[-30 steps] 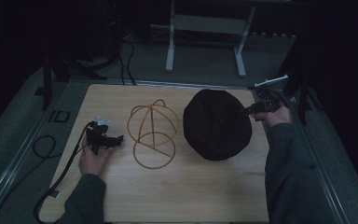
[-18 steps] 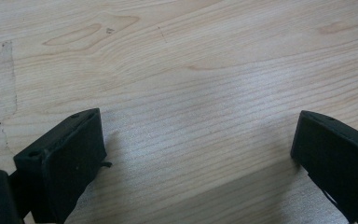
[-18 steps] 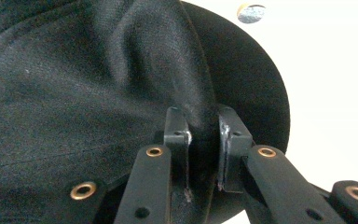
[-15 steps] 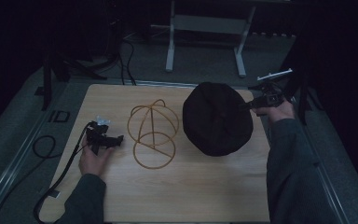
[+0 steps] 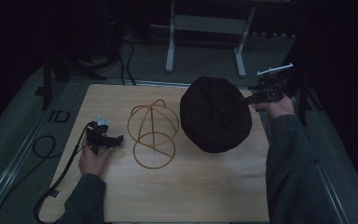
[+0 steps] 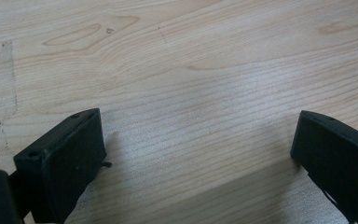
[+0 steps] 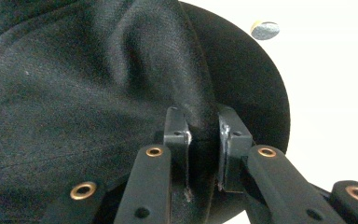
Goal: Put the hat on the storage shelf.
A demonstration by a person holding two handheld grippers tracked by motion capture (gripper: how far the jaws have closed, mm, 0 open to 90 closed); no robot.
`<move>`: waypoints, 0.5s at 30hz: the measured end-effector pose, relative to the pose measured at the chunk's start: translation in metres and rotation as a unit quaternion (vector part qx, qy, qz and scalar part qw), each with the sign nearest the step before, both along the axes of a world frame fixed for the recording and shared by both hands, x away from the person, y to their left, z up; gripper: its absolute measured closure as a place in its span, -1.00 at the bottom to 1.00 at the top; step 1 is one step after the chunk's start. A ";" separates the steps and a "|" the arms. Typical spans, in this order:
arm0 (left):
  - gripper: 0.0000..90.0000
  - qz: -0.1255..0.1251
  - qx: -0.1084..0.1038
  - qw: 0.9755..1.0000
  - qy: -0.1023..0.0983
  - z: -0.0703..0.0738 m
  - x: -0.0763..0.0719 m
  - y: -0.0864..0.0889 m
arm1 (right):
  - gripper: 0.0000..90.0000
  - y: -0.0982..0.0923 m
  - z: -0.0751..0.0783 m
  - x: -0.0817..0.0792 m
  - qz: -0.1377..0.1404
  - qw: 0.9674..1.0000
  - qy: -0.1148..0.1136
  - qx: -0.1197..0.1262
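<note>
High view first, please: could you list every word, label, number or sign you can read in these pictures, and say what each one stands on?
"ID": dark letters on the grey floor strip just left of the wooden table, high view.
Black hat, held in the right tongs: no label visible.
Wire hat stand: no text.
Left tongs: no readable marking.
Table grain in the left gripper view shows faint smudges, not writing.

The left tongs (image 6: 200,158) hang spread wide over the bare, pale wooden table (image 6: 191,60), nothing between the two black jaws; a faint smudged mark (image 6: 5,74) lies at left.
</note>
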State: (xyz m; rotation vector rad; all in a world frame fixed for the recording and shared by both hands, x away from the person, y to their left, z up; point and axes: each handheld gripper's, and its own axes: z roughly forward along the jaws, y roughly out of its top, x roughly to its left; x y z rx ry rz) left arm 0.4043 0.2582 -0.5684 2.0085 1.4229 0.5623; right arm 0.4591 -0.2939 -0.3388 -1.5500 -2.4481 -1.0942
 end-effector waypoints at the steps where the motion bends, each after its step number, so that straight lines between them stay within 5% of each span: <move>1: -0.95 0.000 0.000 1.000 0.000 0.000 0.000 0.000 | 0.72 0.000 0.000 0.000 0.000 1.000 0.000 0.000; 15: -0.95 0.000 0.000 1.000 0.000 0.000 0.000 0.000 | 0.71 0.017 0.014 0.000 0.024 1.000 -0.011 0.012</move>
